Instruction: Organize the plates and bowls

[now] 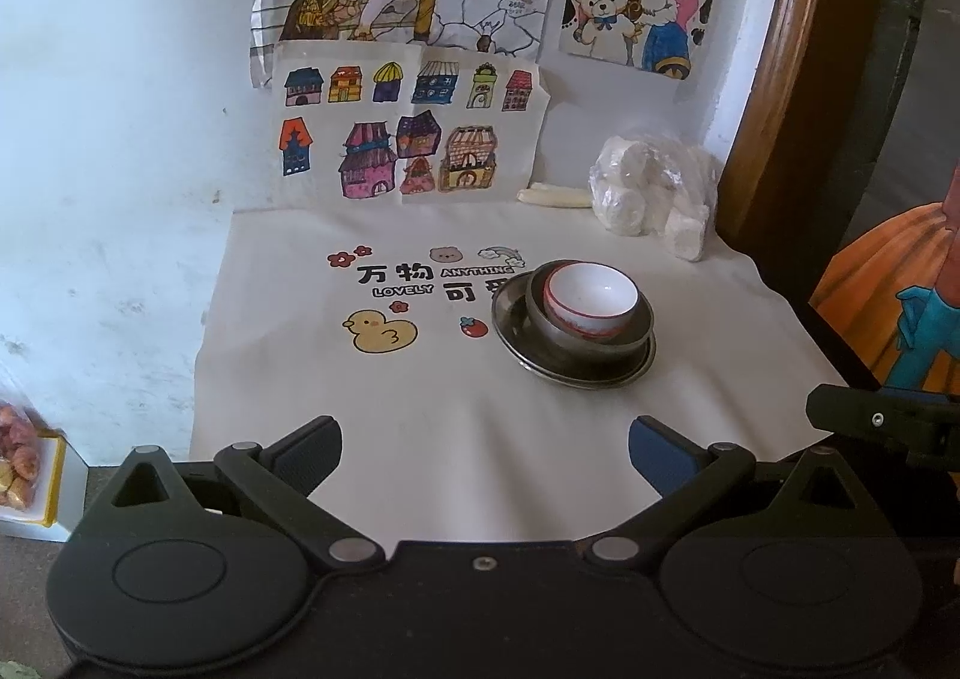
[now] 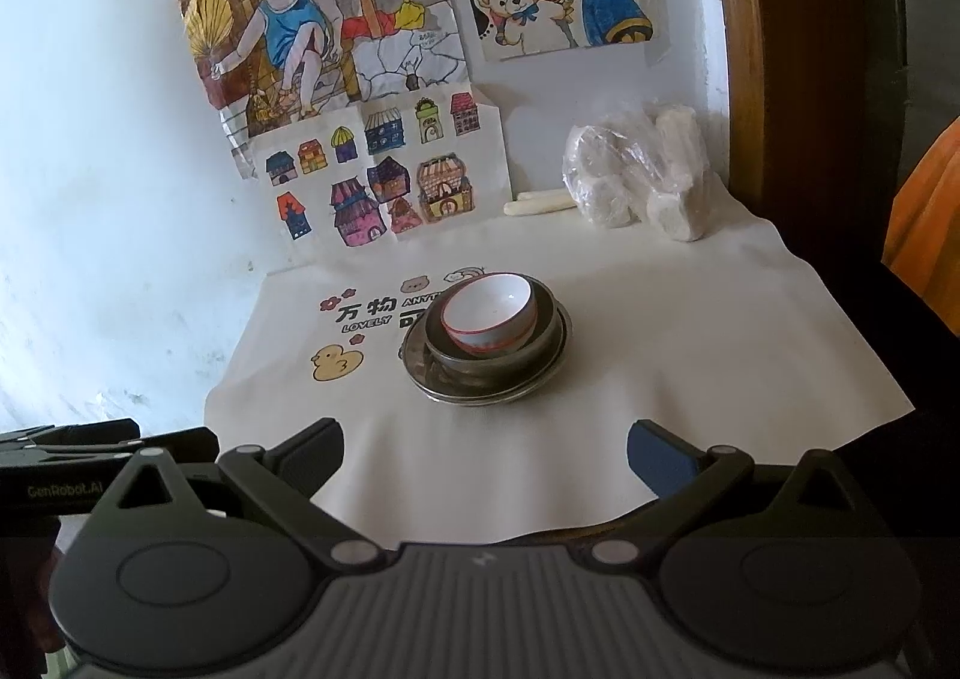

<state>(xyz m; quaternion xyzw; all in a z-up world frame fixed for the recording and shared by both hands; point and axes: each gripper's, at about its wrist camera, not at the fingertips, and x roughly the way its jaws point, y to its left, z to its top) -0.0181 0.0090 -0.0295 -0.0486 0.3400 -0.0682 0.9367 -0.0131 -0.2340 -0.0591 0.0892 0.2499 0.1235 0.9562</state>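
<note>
Covering cloth print [image 1: 420, 283], stacked bowl [image 1: 591, 299], plate [image 1: 510, 319], both jaws spread, empty.

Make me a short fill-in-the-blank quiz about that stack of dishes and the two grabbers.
1. The white bowl sits inside a ____ bowl.
2. Both bowls rest on a metal ____.
3. The cloth shows a yellow ____.
4. The jaws of the left gripper and right gripper stand ____.

Answers: metal; plate; duck; open

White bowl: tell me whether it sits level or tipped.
Tipped. The white bowl leans inside the metal bowl, its red rim clearly slanted in both views, mouth facing up and empty.
</note>
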